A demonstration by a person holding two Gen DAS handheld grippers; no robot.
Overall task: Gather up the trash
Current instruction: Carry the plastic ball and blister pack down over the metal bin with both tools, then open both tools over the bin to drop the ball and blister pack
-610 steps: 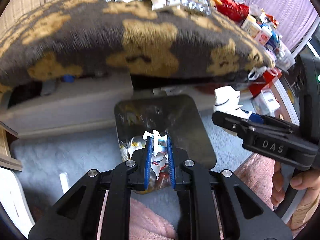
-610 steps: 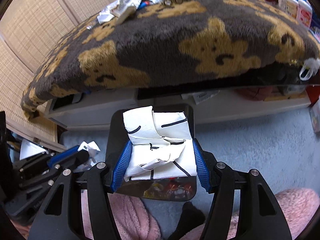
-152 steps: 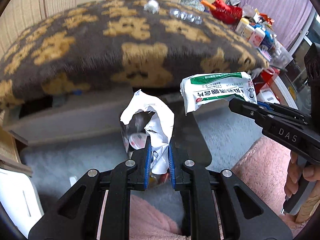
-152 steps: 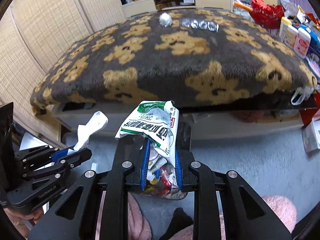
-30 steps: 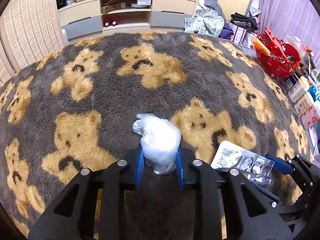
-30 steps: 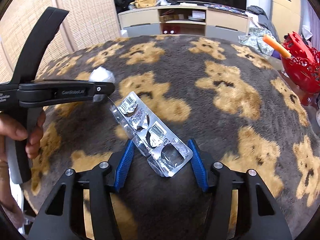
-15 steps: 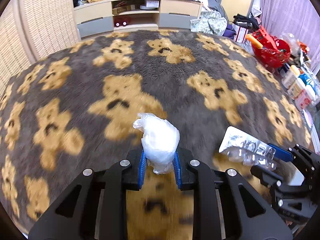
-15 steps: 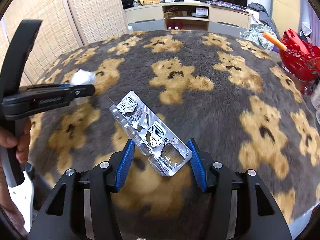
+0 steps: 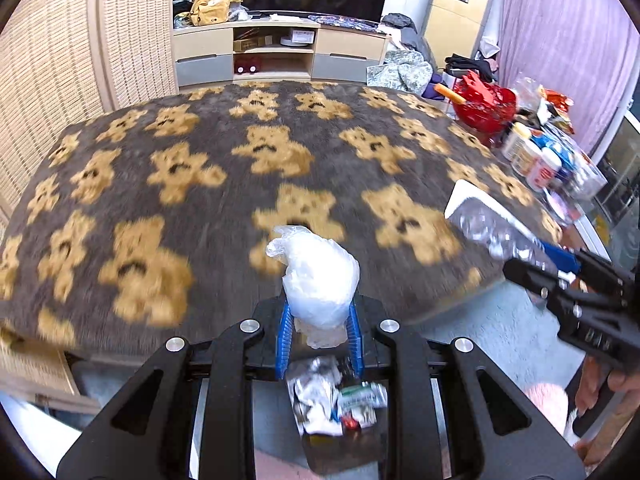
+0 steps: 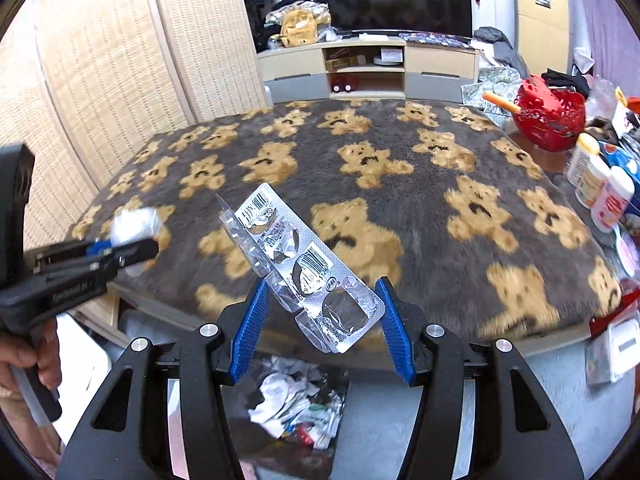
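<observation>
My left gripper (image 9: 320,330) is shut on a crumpled ball of clear plastic (image 9: 318,276), held above the near edge of the bear-print blanket (image 9: 224,184). My right gripper (image 10: 320,320) is shut on a silver blister pack (image 10: 304,268) that stands slanted between its blue pads. Below both grippers sits the dark trash bin (image 10: 292,404), also seen as the trash bin (image 9: 340,404) in the left wrist view, with several wrappers and papers in it. The right gripper (image 9: 560,268) with the blister pack (image 9: 492,224) shows at the right of the left wrist view. The left gripper (image 10: 100,252) shows at the left of the right wrist view.
The blanket covers a low table whose front edge (image 10: 280,344) hangs over the bin. A red basket (image 10: 548,120) and several bottles (image 10: 600,188) crowd the right side. A woven screen (image 10: 100,80) stands at left, a TV cabinet (image 10: 368,68) behind. Grey carpet (image 10: 560,392) lies below.
Both grippers have drawn back and up from the middle of the blanket to its near edge, carrying the plastic ball and the blister pack. The trash bin has come into view beneath them.
</observation>
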